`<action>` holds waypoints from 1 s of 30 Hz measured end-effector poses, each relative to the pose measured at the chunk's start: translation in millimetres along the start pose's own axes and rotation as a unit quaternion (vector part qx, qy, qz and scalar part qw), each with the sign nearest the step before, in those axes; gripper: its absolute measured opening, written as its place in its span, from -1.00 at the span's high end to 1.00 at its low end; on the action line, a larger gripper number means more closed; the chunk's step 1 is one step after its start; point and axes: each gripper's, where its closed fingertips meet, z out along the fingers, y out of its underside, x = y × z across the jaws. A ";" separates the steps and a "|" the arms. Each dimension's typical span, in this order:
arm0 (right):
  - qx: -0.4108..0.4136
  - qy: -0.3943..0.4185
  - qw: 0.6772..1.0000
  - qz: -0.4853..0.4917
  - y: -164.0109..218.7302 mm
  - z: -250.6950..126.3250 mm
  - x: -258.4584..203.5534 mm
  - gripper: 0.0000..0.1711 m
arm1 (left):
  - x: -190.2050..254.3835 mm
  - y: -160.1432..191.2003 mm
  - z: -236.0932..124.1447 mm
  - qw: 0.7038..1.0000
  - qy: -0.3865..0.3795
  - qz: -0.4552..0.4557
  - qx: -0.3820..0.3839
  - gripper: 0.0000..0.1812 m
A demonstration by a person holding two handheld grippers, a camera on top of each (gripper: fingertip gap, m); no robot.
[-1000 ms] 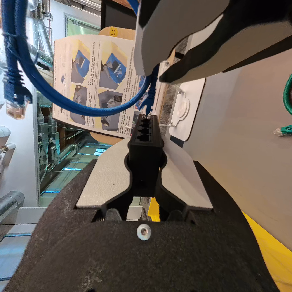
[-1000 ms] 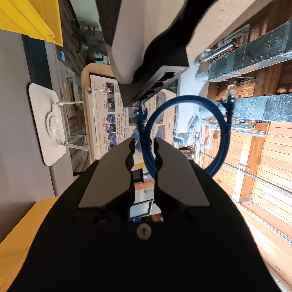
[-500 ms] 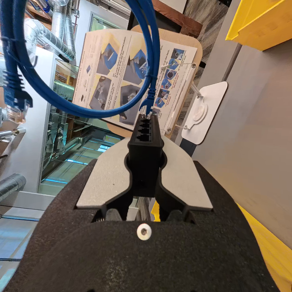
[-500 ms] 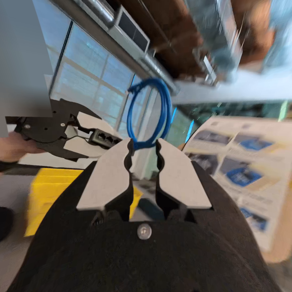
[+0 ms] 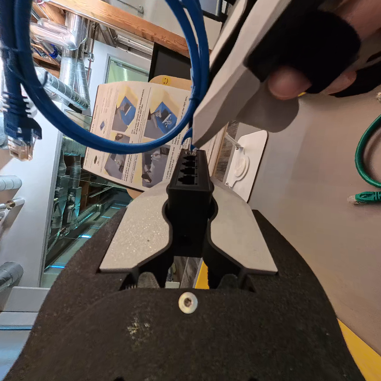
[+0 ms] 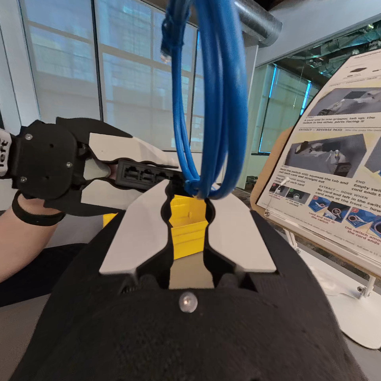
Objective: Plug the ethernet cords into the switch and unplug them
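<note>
Two tools in view: left tool (image 5: 189,198) pinching the black switch (image 5: 190,175) off the counter (image 5: 319,185); right tool (image 6: 186,198) spread, tips at the blue cord's (image 6: 210,103) plugged end.

The switch (image 5: 190,204) sits clamped between the left gripper (image 5: 189,203) fingers, ports facing outward. An ethernet cord (image 6: 208,123) loops above its far end, beside the right gripper (image 6: 186,198). Behind stands an instruction board (image 6: 329,165); a second cord (image 5: 369,165) lies on the table (image 5: 309,185) to the right.

The blue cable (image 6: 208,107) loops hang across the switch (image 6: 148,175) ports; three left ports are unblocked.
</note>
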 end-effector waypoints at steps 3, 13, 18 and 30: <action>-0.013 0.004 1.000 0.012 3.5 0.2 2.8 0.76 | 3.3 -3.4 0.5 1.000 0.004 0.002 0.006 0.68; -0.039 -0.003 0.999 0.028 7.8 -1.5 5.5 0.84 | 6.5 -3.2 4.6 1.000 0.002 0.009 0.007 0.68; -0.048 0.001 0.999 0.019 7.6 -1.7 5.2 0.84 | 6.4 0.1 5.8 1.000 0.002 0.011 0.001 0.68; -0.047 0.015 0.999 -0.014 -1.9 -4.2 3.5 0.84 | 0.8 1.8 8.6 1.000 -0.021 0.008 0.009 0.67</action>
